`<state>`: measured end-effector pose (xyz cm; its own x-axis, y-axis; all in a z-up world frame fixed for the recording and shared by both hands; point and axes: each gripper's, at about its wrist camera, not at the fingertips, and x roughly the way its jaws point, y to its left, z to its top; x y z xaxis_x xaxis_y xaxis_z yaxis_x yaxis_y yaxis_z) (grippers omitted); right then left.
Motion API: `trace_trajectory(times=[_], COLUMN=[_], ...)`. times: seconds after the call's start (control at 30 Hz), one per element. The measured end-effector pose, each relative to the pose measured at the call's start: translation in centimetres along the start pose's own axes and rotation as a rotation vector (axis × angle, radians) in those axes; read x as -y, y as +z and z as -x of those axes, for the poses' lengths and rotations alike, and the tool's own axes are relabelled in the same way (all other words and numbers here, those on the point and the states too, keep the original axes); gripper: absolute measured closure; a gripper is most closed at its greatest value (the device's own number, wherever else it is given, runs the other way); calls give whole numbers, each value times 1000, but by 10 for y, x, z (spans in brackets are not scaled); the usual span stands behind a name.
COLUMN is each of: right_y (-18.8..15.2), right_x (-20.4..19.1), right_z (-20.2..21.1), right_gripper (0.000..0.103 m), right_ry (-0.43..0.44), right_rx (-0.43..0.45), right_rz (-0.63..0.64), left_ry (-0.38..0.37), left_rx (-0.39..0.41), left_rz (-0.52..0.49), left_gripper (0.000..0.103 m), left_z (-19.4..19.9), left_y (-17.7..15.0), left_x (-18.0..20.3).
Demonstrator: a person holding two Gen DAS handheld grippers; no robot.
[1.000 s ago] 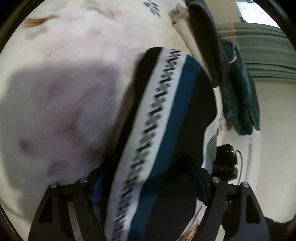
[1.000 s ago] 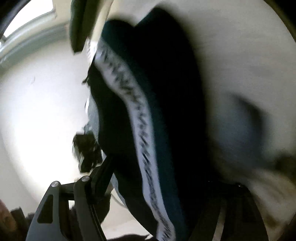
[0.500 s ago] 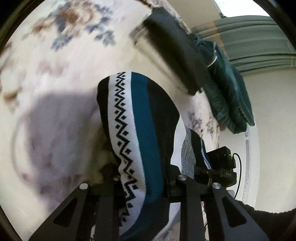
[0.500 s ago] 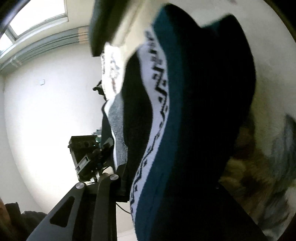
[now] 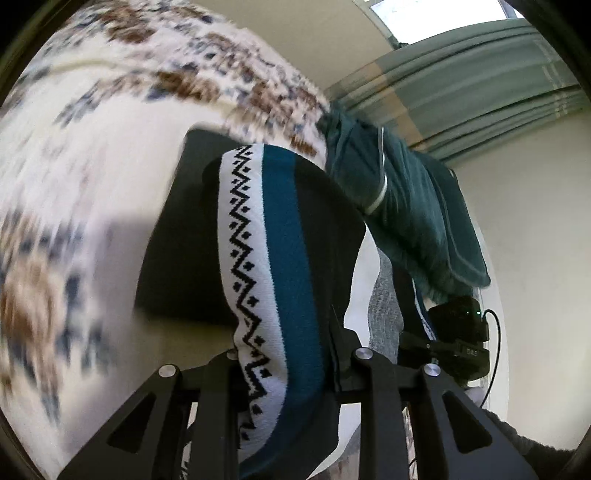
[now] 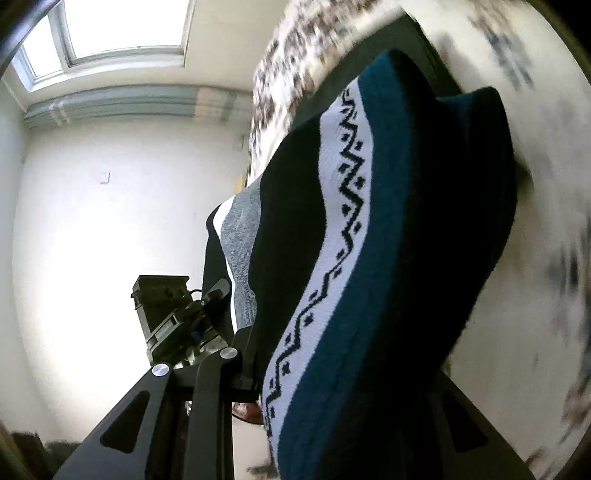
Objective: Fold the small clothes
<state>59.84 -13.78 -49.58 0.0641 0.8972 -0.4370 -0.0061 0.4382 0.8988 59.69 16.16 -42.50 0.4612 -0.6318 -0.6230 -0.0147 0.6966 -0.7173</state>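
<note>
A knitted garment (image 5: 280,258) with black, teal and white bands and a black zigzag pattern hangs lifted above a patterned cream carpet (image 5: 74,147). My left gripper (image 5: 291,365) is shut on one part of its edge, the cloth bulging up between the fingers. In the right wrist view the same garment (image 6: 369,240) fills the middle, and my right gripper (image 6: 332,376) is shut on another part of it; its right finger is hidden by the cloth. The other gripper (image 6: 177,314) shows past the garment's grey and white stripes.
A dark folded piece (image 5: 184,236) lies flat on the carpet under the lifted garment. A dark green garment (image 5: 406,221) lies further off near green curtains (image 5: 480,66). White walls and a window (image 6: 122,26) stand beyond.
Both grippers went from open around the garment to shut on it, then rose with it off the carpet. The carpet and the dark folded piece now show farther below.
</note>
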Motion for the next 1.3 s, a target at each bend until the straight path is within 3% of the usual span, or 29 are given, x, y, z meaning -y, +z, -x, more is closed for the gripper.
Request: trace_trajectory(times=[0.07, 0.2, 0.33, 0.43, 0.5, 0.6, 0.67, 0.73, 0.8, 0.83, 0.87, 0.93, 1.03, 1.13, 1.3], right_y=[40, 112, 153, 170, 161, 158, 155, 148, 134, 126, 121, 100, 66, 41, -18], right_x=[-4, 1, 23, 39, 45, 39, 32, 24, 4, -8, -15, -28, -50, -68, -118], right_z=[-5, -33, -61, -46, -23, -11, -1, 14, 30, 35, 38, 46, 47, 47, 91], right_gripper=[76, 76, 77, 76, 71, 61, 49, 44, 29, 20, 10, 0, 0, 0, 0], right_ry=[-17, -71, -138, -154, -180, -296, -401, -526, -694, -792, -845, -960, -1098, -1155, -1214], right_rx=[24, 50, 46, 33, 17, -4, 1, 18, 69, 100, 117, 145, 181, 216, 349], right_rz=[13, 33, 9, 5, 20, -9, -8, 12, 78, 112, 128, 171, 223, 223, 248], left_ry=[3, 65, 115, 116, 169, 274, 362, 426, 502, 551, 579, 625, 678, 709, 719], left_rx=[-2, -52, -106, -116, -123, -92, -51, -17, 19, 46, 56, 77, 100, 125, 165], left_rz=[-5, -33, -52, -25, -18, -21, -35, -49, -96, -131, -148, -193, -234, -269, -310], left_gripper=[82, 82, 79, 77, 69, 58, 54, 53, 53, 43, 21, 9, 0, 0, 0], left_z=[-21, -64, -90, -84, -74, -56, -40, -29, -17, -10, -7, 0, 8, 18, 49], left_y=[36, 78, 90, 89, 86, 85, 83, 80, 70, 61, 55, 39, 13, -7, -37], left_x=[-7, -27, -49, -52, -47, -39, -32, -25, -10, 3, 10, 29, 61, 90, 143])
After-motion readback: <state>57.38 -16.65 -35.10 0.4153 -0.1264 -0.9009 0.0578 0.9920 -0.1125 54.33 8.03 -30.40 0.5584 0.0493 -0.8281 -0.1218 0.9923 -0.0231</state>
